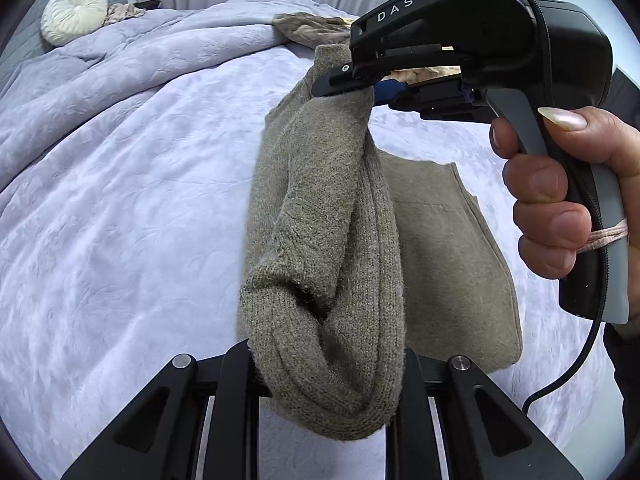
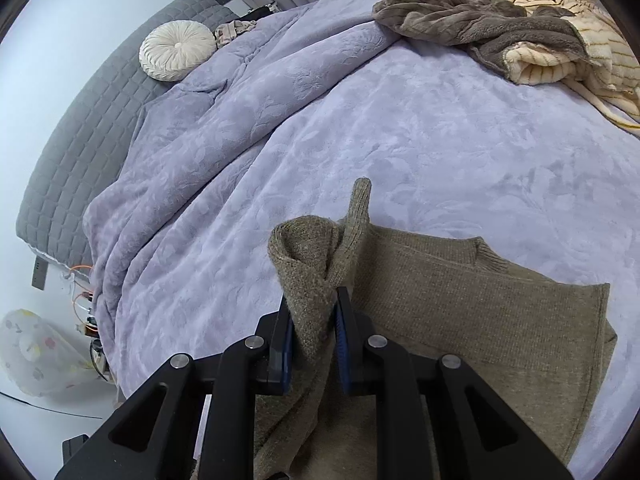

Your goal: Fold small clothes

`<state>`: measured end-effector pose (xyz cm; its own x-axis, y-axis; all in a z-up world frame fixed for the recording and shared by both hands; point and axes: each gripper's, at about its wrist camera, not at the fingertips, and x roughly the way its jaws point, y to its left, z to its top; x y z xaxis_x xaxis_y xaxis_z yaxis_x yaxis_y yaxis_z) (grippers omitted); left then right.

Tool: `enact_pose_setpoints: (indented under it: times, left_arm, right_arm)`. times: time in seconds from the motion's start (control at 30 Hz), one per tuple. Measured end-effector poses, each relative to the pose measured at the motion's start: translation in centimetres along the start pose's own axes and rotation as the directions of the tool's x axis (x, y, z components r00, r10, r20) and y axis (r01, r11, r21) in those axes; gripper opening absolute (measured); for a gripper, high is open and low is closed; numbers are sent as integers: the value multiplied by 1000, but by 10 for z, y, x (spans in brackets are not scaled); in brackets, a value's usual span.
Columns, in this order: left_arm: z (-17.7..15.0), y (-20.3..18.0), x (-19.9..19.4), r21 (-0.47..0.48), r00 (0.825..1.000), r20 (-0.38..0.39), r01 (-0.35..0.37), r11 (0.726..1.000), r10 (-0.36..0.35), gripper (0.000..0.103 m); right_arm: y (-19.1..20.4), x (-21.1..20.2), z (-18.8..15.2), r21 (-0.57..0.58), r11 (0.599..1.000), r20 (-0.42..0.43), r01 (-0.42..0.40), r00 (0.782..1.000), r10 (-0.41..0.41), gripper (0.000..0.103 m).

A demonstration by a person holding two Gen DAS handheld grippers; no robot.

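Here, an olive-brown knit sweater (image 2: 460,320) rises from a lavender bed (image 2: 400,140).
Both the left tool (image 1: 324,392) and right tool (image 2: 316,332) clamp bunched, ribbed knit; the rest lies flat.

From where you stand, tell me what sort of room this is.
Most likely a bedroom. A lavender bedspread covers a wide bed with a grey quilted headboard, a round cream cushion rests against it, and a pile of fleece clothes waits at the far edge.
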<state>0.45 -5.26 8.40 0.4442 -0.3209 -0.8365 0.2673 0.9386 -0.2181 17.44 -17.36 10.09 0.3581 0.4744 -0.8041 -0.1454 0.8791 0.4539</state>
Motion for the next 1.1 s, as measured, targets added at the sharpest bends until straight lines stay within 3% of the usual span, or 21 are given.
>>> enact_pose_setpoints:
  times: [0.67, 1.1]
  left_arm:
    - [4, -75, 26, 152, 996, -42, -70, 986, 77, 21]
    - [7, -107, 36, 219, 994, -60, -74, 973, 90, 21]
  right_arm:
    - [-78, -39, -25, 35, 997, 53, -67, 996, 65, 19]
    - [-121, -70, -36, 36, 993, 99, -112, 989, 108, 19]
